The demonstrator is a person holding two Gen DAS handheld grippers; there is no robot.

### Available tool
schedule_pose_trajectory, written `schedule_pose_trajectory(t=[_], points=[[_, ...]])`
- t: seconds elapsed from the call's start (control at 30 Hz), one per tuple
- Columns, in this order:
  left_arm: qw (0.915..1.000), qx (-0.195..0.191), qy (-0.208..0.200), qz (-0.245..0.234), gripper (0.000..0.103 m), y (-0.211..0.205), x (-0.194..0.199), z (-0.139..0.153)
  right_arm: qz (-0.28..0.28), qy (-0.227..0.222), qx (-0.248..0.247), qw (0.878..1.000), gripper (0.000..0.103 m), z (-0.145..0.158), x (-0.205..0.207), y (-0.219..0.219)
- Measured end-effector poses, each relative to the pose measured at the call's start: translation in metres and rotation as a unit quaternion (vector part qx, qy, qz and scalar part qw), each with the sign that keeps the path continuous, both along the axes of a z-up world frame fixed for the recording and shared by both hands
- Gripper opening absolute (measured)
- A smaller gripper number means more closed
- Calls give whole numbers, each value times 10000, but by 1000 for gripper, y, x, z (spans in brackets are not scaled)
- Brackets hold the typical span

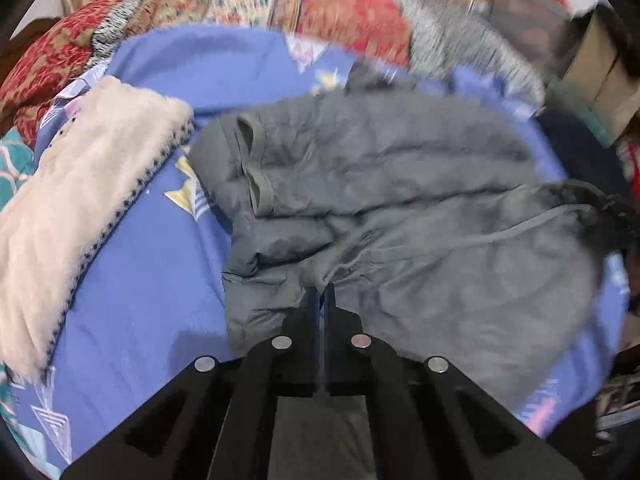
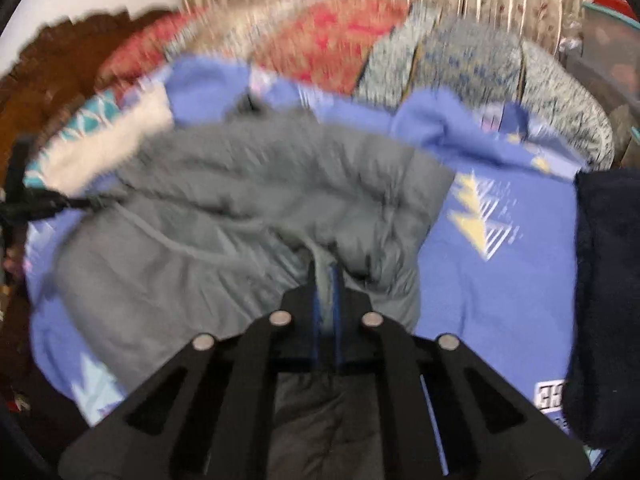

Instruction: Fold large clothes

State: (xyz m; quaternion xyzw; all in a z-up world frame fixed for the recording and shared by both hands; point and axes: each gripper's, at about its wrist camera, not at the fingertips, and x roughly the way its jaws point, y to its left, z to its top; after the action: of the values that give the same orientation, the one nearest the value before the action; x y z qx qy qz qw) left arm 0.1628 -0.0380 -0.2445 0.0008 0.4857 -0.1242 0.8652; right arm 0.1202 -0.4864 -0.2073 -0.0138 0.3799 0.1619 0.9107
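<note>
Both the left gripper (image 1: pixel 319 294) and right gripper (image 2: pixel 326 276) are pinching, fingers nearly closed, the grey padded jacket (image 1: pixel 400 200); it is appearing soft, bulky, slippery, so hem edges are suiting best.

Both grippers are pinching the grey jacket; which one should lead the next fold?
Probably left gripper: its grip on the grey jacket faces the cuffed sleeve. The right gripper only holds the jacket's edge.

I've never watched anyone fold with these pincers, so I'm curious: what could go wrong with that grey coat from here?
Each gripper, left gripper and right gripper, pinches only a small bunch of the grey jacket, so the bulky fabric might slip out. The jacket lies rumpled, so a fold may come out uneven. The white fleece lies close beside it and could get dragged along.
</note>
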Motion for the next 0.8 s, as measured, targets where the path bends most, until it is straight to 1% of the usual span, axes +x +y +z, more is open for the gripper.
schedule_pose_trajectory(t=[0.03,0.1,0.13,0.2,0.23,0.3,0.33,0.37,0.4,0.43,0.47,0.5,0.53,0.57,0.63,0.67,0.7,0.73,0.77,0.8], points=[[9997,-198,-127,17,24,6,-5,13,-15,-124,75,9999,5,11,-2,-3],[9982,-387,-434,157,24,16,-4,41,-102,-427,244,9987,5,38,6,-13],[9973,-463,-522,226,24,19,1,50,-153,-522,297,9981,5,46,13,-14],[9942,-690,-727,392,24,29,22,76,-298,-751,353,9961,5,65,41,-18],[9927,-701,-857,482,24,31,35,87,-391,-809,374,9953,5,70,58,-19],[9903,-643,-1054,642,24,30,62,103,-583,-787,549,9937,5,76,92,-22],[9895,-627,-1098,702,24,29,75,107,-719,-754,636,9925,5,76,114,-24],[9887,-482,-1157,823,24,26,101,111,-854,-716,678,9915,5,74,133,-26],[9881,-322,-1190,924,24,22,116,111,-1012,-627,739,9901,5,68,160,-26],[9869,-136,-1196,1072,24,19,134,107,-1102,-521,804,9893,5,62,176,-27],[9855,49,-1099,1292,25,14,164,95,-1299,-256,913,9870,8,47,203,-27],[9852,169,-982,1392,27,11,181,84,-1397,-101,918,9859,21,37,217,-27],[9847,364,-791,1511,27,7,201,68,-1647,159,744,9834,39,17,239,-24],[9822,676,-466,1687,27,1,222,44,-1827,250,608,9810,45,7,248,-22],[9770,1038,74,1859,27,-6,246,4,-1997,195,585,9779,46,-5,251,-18],[9759,1022,231,1913,27,-6,249,-6,-2036,46,658,9768,46,-4,246,-16],[9761,892,340,1954,27,-7,248,-13,-1992,-177,731,9771,46,0,236,-12],[9775,660,307,1980,27,-7,244,-14,-1792,-456,778,9797,46,8,221,-3],[9769,611,193,2039,27,-5,236,-10,-1508,-564,804,9837,46,12,210,8],[9751,615,42,2129,27,-4,228,-2,-1110,-577,913,9879,46,15,199,21]])
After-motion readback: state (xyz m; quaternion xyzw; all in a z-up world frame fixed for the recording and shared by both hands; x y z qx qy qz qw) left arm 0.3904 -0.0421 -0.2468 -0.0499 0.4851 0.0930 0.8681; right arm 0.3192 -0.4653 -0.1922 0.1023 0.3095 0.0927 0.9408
